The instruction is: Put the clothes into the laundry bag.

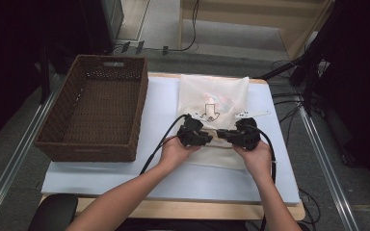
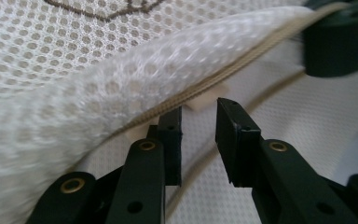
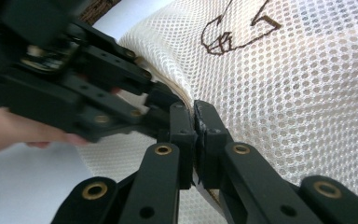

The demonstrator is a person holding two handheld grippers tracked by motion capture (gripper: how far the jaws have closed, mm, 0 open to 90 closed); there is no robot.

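grippers met nose to nose over the near edge of the mesh bag (image 1: 213,98), which lay flat on the white mat (image 1: 164,101), right of the wicker basket (image 1: 94,108). left gripper (image 1: 203,137) sat just left of the right gripper (image 1: 227,136), tips almost touching.

left gripper (image 2: 199,140): jaws spread, gap clear between the pads. bag's zipper edge (image 2: 223,74) ran diagonally just ahead of its tips, lifted mesh layer above, lower layer under and behind the jaws. small pale tab (image 2: 205,99) sat right at the tip line, not pinched. other gripper's dark body was at upper right of that view.

right gripper (image 3: 195,122): jaws pressed together, pinching the bag's edge (image 3: 177,91) where the mesh folded up. mesh (image 3: 298,93) with a brown stitched outline (image 3: 233,35) spread ahead and to the right of its tips. left gripper (image 3: 161,109) crowded in from the left, its tips right against the pinch point, hand (image 3: 9,130) behind it.

bag contents showed as faint colours through the mesh in the high view; couldn't tell what they were.
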